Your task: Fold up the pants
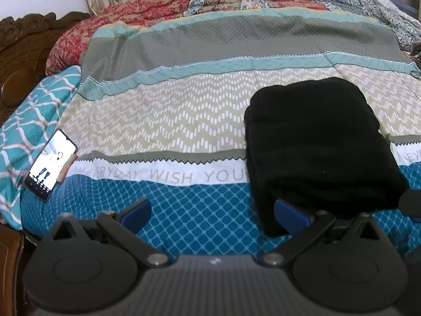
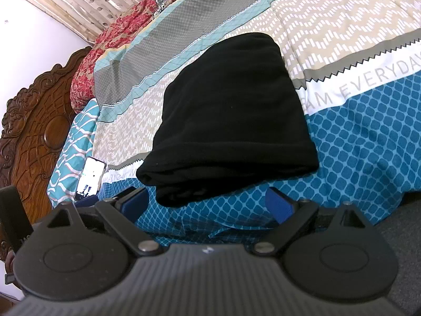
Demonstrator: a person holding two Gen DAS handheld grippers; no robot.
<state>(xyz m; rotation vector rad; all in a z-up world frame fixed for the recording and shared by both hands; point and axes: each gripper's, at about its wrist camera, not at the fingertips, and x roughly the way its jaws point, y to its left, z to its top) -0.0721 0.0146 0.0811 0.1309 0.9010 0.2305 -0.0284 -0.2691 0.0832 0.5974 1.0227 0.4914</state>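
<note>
Black pants [image 1: 321,142] are lying folded in a compact stack on a patterned bedspread [image 1: 184,121], near the bed's front edge. The left gripper [image 1: 213,210] and right gripper [image 2: 208,202] are hovering just before the stack, jaws spread wide and holding nothing. A lit phone [image 1: 50,158] is resting at the bedspread's left side.

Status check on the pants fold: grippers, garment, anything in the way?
Left gripper open, empty. Right gripper open, empty. Black pants lie folded in a compact stack on the bedspread. Phone lies far left, clear of pants.
</note>
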